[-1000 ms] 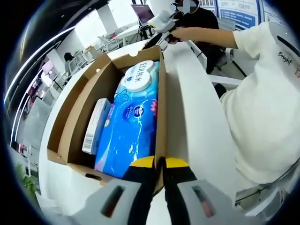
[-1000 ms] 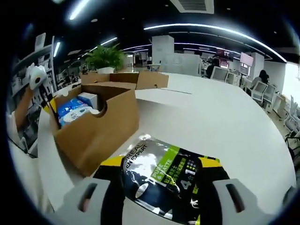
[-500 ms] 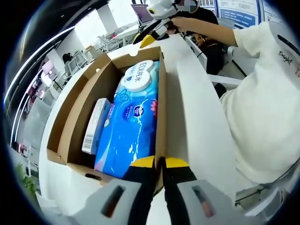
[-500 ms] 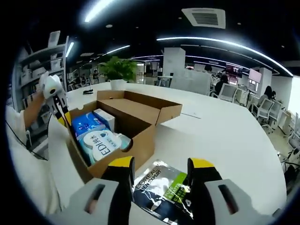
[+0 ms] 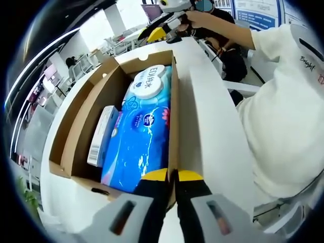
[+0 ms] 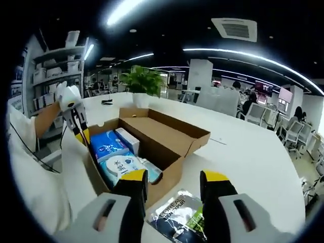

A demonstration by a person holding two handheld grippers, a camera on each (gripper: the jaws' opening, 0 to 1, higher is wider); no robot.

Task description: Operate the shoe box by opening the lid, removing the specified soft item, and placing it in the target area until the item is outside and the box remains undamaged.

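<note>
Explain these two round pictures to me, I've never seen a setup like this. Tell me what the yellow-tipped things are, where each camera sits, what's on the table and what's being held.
No robot here: a person holds a two-jaw gripper in each hand, and a fisheye camera rides on each.

The left gripper view looks along the left gripper, whose yellow-tipped jaws are shut on the wall of the open cardboard shoe box. Inside the box lie a blue wet-wipes pack and a small white carton.

The right gripper view looks along the right gripper, whose jaws are open and hold nothing. Below it, a black and green pouch lies on the white table, outside the box.
</note>
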